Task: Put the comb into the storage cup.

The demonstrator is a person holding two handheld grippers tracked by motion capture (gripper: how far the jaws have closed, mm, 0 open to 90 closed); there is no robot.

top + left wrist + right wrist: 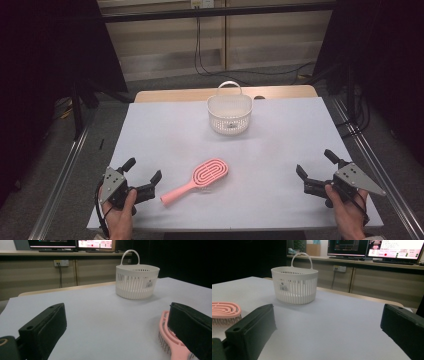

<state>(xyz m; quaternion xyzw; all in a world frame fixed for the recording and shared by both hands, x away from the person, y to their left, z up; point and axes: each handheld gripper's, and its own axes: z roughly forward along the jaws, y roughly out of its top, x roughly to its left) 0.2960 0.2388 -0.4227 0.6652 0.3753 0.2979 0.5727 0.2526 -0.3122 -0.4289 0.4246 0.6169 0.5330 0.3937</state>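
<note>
A pink hairbrush [202,178] lies flat near the table's front, handle toward the front left; its head also appears in the left gripper view [172,340] and the right gripper view [224,312]. A white slotted basket [229,112] with a loop handle stands upright at the back centre, seen too in the left gripper view [137,281] and the right gripper view [294,284]. My left gripper [143,171] rests open at the front left, just left of the brush handle, empty. At the front right my right gripper [316,164] is open and empty.
A pale sheet covers the table [165,130], with a wooden edge [175,94] at the back. Metal rails [65,170] run along both sides. Monitors [374,247] sit on a counter beyond.
</note>
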